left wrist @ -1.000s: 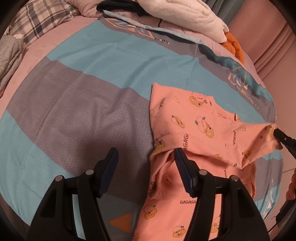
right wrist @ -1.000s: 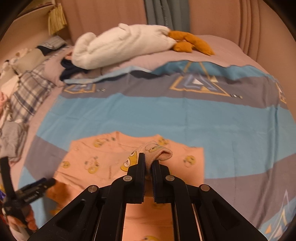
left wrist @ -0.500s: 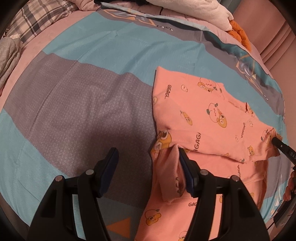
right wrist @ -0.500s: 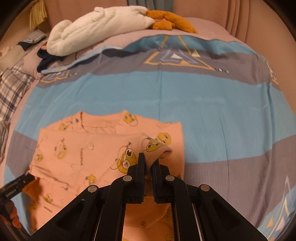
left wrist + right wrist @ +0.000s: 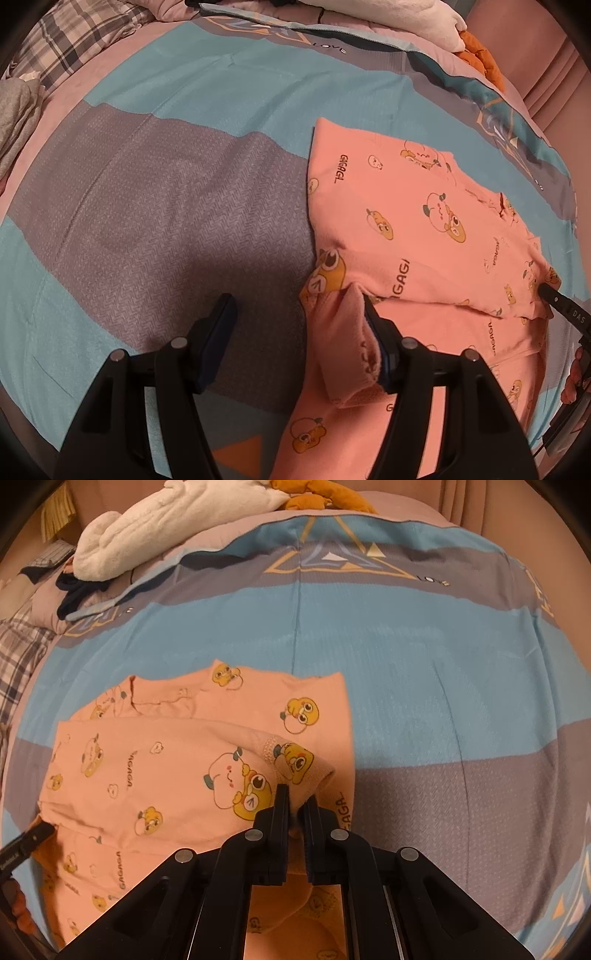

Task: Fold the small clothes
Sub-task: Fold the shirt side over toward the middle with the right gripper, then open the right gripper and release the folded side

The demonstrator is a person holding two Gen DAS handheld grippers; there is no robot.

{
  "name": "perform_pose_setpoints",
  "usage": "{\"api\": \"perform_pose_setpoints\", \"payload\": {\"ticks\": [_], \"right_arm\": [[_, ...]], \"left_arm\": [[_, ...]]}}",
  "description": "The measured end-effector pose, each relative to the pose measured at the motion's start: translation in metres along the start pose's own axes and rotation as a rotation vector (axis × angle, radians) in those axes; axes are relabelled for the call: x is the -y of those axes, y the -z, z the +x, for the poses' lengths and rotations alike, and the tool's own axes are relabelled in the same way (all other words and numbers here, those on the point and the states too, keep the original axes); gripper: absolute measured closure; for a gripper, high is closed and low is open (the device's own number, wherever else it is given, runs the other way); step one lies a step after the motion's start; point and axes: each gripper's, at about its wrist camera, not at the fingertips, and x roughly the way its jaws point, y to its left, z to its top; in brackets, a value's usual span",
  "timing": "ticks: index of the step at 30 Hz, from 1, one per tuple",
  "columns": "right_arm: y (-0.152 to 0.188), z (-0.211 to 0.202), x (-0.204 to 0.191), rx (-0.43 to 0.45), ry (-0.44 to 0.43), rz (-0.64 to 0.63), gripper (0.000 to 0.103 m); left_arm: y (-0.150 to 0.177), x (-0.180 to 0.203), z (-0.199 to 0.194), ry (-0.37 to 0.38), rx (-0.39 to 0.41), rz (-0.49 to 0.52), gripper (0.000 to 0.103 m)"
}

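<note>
A small pink garment printed with cartoon ducks and "GAGAGA" lies partly folded on the striped bedspread. My left gripper is open at the garment's near left edge; its right finger touches a raised flap of pink cloth. My right gripper is shut on a cuff-like fold of the same garment and holds it over the folded body. The right gripper's tip shows at the left view's right edge, and the left gripper's tip at the right view's left edge.
A white plush toy with orange feet lies at the bed's head. Plaid bedding and grey cloth sit at the far left. A dark garment lies by the plush. The pink headboard rises behind.
My right gripper has carried the held fold across the garment, laying it over the body. My left gripper has stayed open while pink cloth rose against its right finger.
</note>
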Motion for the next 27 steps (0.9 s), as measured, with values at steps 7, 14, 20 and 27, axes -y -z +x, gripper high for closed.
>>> {"api": "perform_pose_setpoints", "payload": {"ticks": [7,14,20,27], "right_arm": [[0.002,0.004,0.006,-0.003,-0.007,0.011,0.096],[0.004,-0.001,0.017,0.001,-0.013,0.042,0.096],[0.007,-0.005,0.021,0.007,-0.006,0.059,0.096],[0.014,-0.018,0.023,0.018,0.035,0.072,0.096]], "left_arm": [[0.000,0.000,0.002,0.003,-0.002,-0.002,0.037],[0.002,-0.001,0.002,0.010,0.004,-0.010,0.036],[0.003,-0.003,-0.001,0.015,-0.005,-0.019,0.036],[0.012,-0.007,-0.015,0.059,-0.022,-0.026,0.037]]}}
